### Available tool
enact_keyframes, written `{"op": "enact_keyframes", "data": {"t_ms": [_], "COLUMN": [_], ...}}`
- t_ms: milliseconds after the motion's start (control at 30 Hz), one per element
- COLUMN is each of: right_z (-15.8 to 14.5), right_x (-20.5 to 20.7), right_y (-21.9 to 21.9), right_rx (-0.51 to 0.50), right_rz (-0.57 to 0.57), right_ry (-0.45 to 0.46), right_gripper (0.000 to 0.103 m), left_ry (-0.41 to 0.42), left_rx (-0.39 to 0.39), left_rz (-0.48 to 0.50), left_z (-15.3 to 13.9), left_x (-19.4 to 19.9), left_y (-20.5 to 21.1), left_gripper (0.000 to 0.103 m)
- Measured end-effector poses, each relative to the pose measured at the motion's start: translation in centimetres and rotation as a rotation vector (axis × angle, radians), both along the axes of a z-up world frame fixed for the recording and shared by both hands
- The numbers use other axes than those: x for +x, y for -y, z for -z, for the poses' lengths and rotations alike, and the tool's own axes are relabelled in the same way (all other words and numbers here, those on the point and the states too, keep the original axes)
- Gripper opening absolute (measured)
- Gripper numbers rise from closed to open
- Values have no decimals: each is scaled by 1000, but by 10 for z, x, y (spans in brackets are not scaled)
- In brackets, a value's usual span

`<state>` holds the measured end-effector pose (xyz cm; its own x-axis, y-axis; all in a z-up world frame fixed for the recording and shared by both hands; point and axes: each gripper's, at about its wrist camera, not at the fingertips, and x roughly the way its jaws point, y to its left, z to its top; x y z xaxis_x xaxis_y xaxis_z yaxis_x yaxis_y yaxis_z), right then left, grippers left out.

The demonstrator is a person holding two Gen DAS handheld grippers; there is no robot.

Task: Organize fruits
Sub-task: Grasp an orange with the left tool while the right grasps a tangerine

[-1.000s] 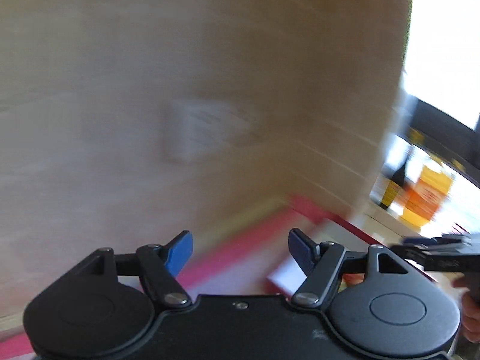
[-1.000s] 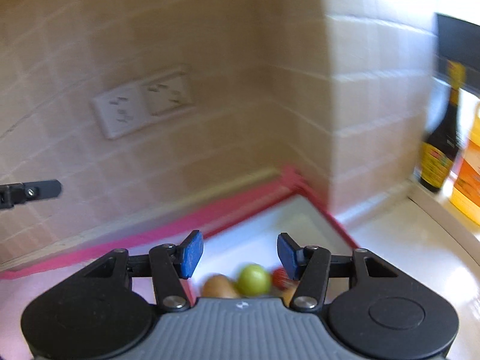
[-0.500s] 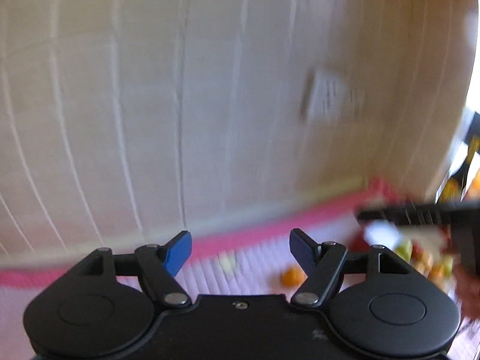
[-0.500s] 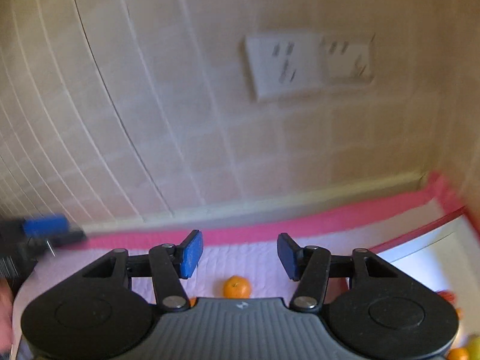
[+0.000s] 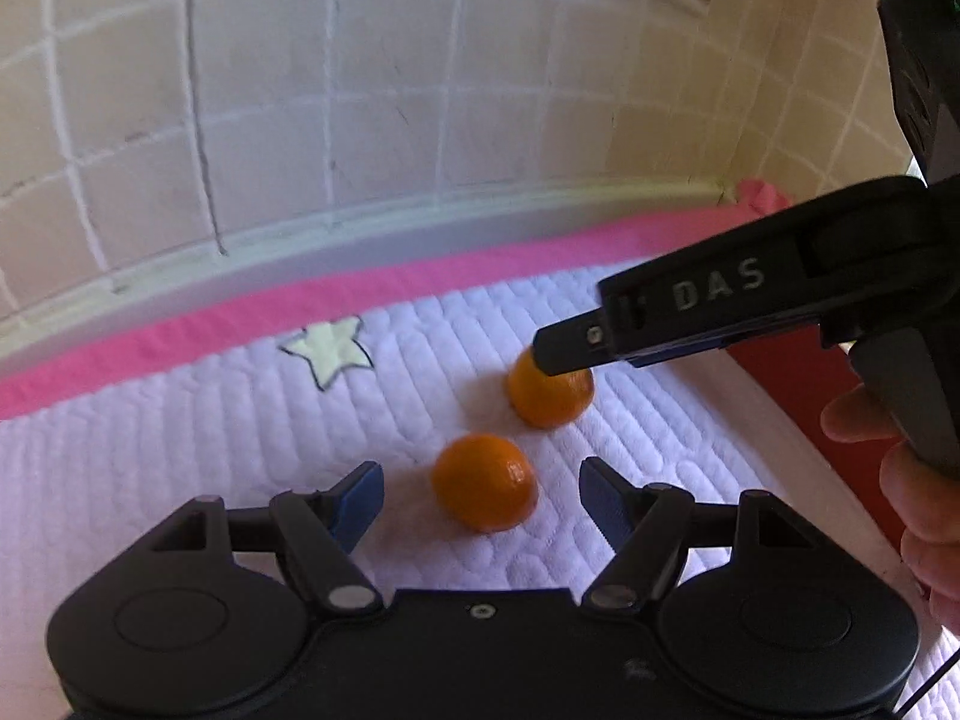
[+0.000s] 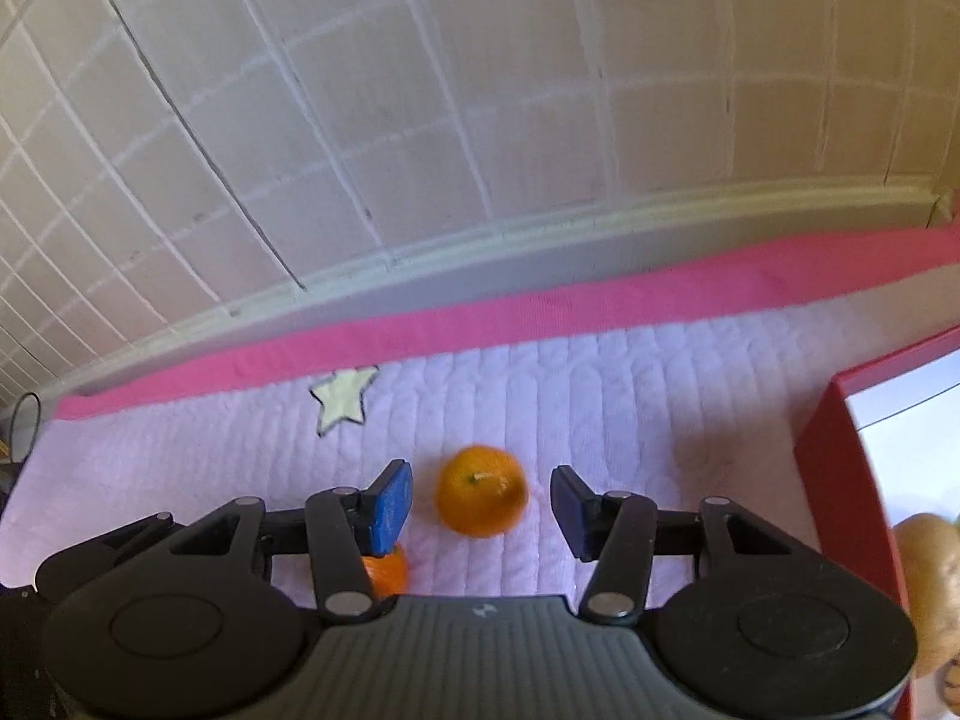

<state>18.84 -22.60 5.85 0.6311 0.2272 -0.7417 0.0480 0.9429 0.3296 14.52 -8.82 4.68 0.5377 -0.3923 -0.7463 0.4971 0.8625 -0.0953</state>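
Two small oranges lie on a white quilted mat. In the left wrist view my left gripper (image 5: 480,495) is open, with the near orange (image 5: 483,481) between its blue fingertips. The far orange (image 5: 551,391) lies behind it, partly hidden by my right gripper's finger (image 5: 678,312), which reaches in from the right. In the right wrist view my right gripper (image 6: 483,507) is open, with the far orange (image 6: 482,499) between its pads. The near orange (image 6: 387,573) peeks out under its left finger.
The mat (image 5: 180,432) has a pink border and a pale star patch (image 5: 329,348). A tiled wall (image 5: 360,90) with a socket stands behind. A red-rimmed tray (image 6: 840,480) lies at the right, with a brownish fruit (image 6: 927,588) in it.
Both grippers have swung left from the tray corner and tilted down toward the mat. The two oranges now sit between the open fingers.
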Motion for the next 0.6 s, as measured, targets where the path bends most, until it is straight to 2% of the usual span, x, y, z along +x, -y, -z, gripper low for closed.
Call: {"op": "enact_keyframes", "data": {"t_ms": [300, 367, 400, 433, 600], "right_z": [23, 23, 23, 22, 23], "right_x": [11, 13, 13, 13, 11], "right_y": [-9, -10, -12, -12, -12], "right_rx": [10, 9, 4, -2, 3], "right_rz": [-3, 1, 3, 6, 5], "right_ry": [-44, -45, -40, -37, -34], "right_gripper": [54, 49, 45, 43, 42], "left_ry": [7, 15, 22, 29, 24], "left_rx": [1, 10, 19, 28, 18], "left_rz": [-18, -21, -21, -21, -4], "left_z": [14, 14, 15, 15, 12], "left_x": [4, 1, 0, -2, -4], "left_y": [11, 12, 12, 14, 14], "left_gripper": [85, 79, 71, 68, 66]}}
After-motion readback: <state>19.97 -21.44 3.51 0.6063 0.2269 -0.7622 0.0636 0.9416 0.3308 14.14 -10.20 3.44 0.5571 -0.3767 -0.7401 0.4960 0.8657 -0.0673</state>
